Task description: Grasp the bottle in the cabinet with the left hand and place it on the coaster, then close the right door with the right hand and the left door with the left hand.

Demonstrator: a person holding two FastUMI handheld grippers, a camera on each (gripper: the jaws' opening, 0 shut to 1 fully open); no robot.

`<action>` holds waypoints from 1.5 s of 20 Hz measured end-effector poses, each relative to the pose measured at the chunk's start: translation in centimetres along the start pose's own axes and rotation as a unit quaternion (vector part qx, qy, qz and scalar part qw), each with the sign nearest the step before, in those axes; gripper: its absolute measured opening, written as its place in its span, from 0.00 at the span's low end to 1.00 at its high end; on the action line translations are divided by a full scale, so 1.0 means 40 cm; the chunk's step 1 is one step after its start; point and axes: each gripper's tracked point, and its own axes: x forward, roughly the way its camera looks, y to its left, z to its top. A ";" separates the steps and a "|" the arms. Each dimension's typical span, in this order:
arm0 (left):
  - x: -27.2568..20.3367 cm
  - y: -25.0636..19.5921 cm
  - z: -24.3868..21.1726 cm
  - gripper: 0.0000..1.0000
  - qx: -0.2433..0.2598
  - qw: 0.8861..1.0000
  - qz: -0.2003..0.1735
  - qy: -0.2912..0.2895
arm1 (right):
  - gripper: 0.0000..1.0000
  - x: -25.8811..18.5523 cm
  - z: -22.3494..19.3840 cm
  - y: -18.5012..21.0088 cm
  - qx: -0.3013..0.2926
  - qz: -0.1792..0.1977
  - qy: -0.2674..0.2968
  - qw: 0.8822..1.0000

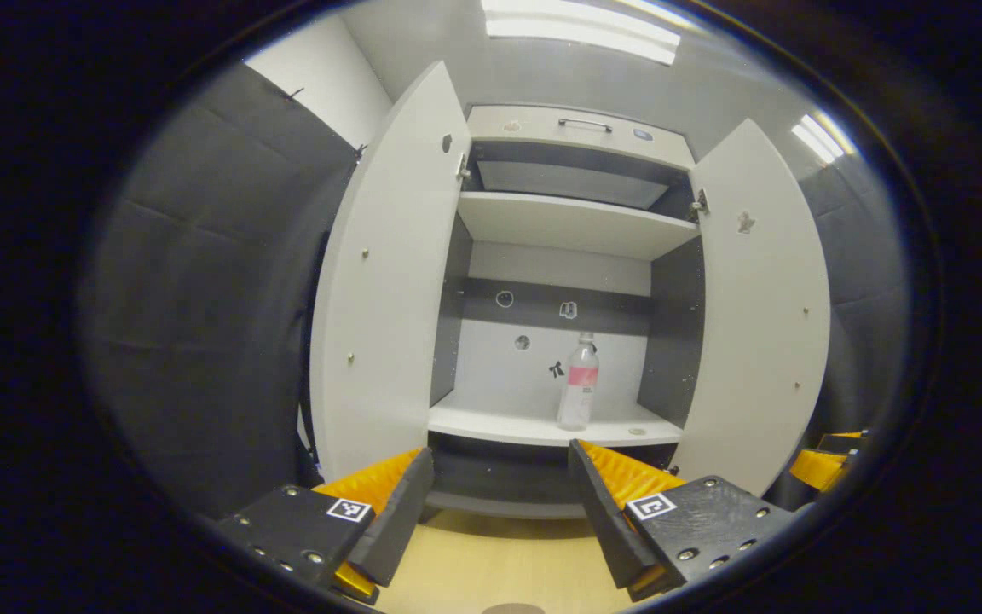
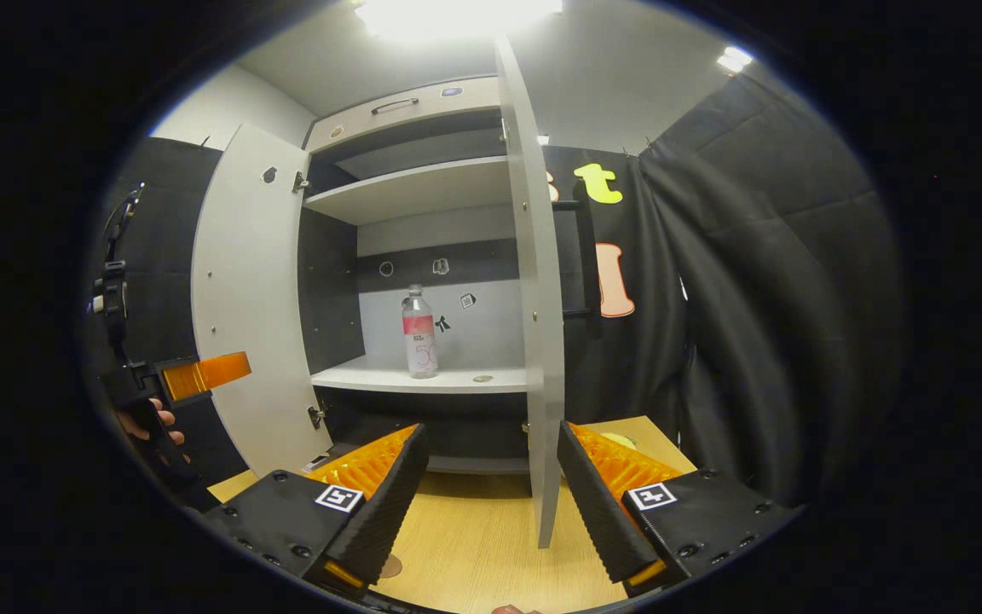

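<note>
Straight ahead in the left gripper view stands the cabinet (image 1: 572, 281), both doors swung wide. The left door (image 1: 389, 281) and the right door (image 1: 759, 298) flank an open interior with an upper shelf (image 1: 572, 223) and a lower shelf (image 1: 542, 424). The bottle (image 1: 578, 381) stands upright on the lower shelf, toward its right half, clear plastic with a pink label band; the writing on it is too small to read. Small dark stickers dot the cabinet's back panel just left of the bottle. A drawer front with a handle (image 1: 585, 124) tops the cabinet. The left gripper (image 1: 499, 495) hangs well short of the cabinet over the wooden worktop (image 1: 491, 563), its fingers spread wide and holding nothing; nothing stands between them and the bottle.

Over in the right gripper view the right door (image 2: 534, 281) is seen nearly edge-on, directly ahead of the right gripper (image 2: 487, 490), whose fingers are spread apart and empty, the door's lower edge between them farther off. The bottle (image 2: 419, 333) stands on the lower shelf (image 2: 423, 377), left of that door. At the far left, a hand (image 2: 146, 426) holds the left gripper (image 2: 201, 373) beside the left door (image 2: 248, 298). A pale round coaster (image 2: 621, 441) lies on the worktop (image 2: 474, 537) past the right finger.
</note>
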 end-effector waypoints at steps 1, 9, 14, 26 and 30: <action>0.013 -0.004 0.003 0.93 -0.004 1.000 -0.001 -0.003 | 0.97 -0.003 -0.001 -0.007 0.000 -0.004 -0.001 1.000; 0.159 -0.102 0.059 0.92 -0.012 0.998 -0.057 -0.019 | 0.93 -0.038 0.011 -0.064 0.004 -0.037 -0.012 0.999; 0.288 -0.151 0.092 0.92 -0.008 0.996 -0.084 -0.012 | 0.96 -0.050 0.010 -0.126 -0.001 -0.071 -0.010 0.997; 0.620 -0.259 0.043 0.92 0.001 0.990 -0.137 0.029 | 0.97 -0.059 -0.010 -0.239 0.007 -0.155 0.012 0.988; 0.691 -0.308 0.018 0.92 0.014 0.987 -0.158 0.040 | 0.97 -0.051 -0.008 -0.266 0.005 -0.176 0.011 0.984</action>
